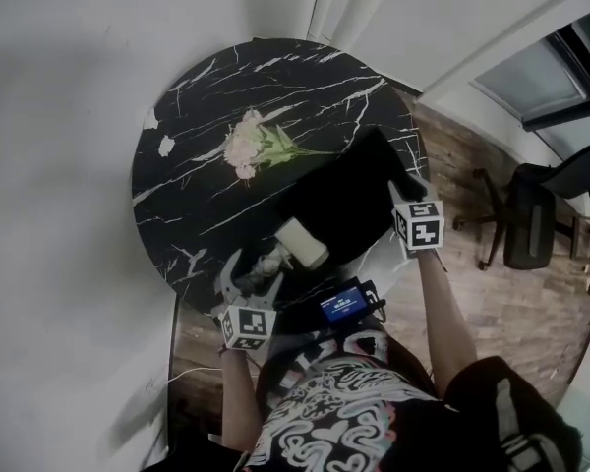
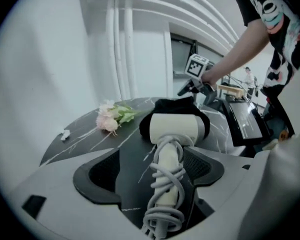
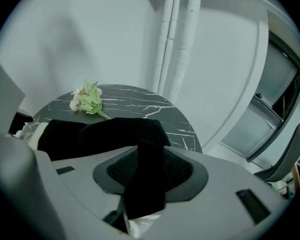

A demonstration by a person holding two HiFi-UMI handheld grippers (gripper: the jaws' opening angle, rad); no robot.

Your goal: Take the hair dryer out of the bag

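- Cream plastic hair dryer (image 2: pixel 172 129), its grey cord wound round the handle, lies on the round black marble tabletop (image 1: pixel 197 165) with white veins. It is low in the head view, near the tabletop's near edge.
- Its head rests at the mouth of the soft black cloth bag (image 1: pixel 339 200). In the left gripper view dark cloth rings the far end of the head, so I judge it not quite free.
- Left gripper (image 2: pixel 155 168), lower left of the head view: its fingers are spread wide. The handle lies between them, close to one pad and well clear of the other, so nothing is pinched.
- Right gripper (image 3: pixel 150 166), at the bag's right side: its fingers are partly spread. A fold of the bag's cloth hangs loose between them rather than clamped.
- Pale pink artificial flowers (image 1: pixel 248 144) with green stems lie above the bag in the head view, apart from it.
- Risk: neither gripper holds anything, so the dryer rests only on the tabletop, close to the rim. A nudge from the left fingers could roll it off.
- Risk: closing on the slack cord loops rather than the handle would give a slipping hold.
- Risk: the cloth between the right fingers could catch if that gripper draws away, dragging bag and dryer together.
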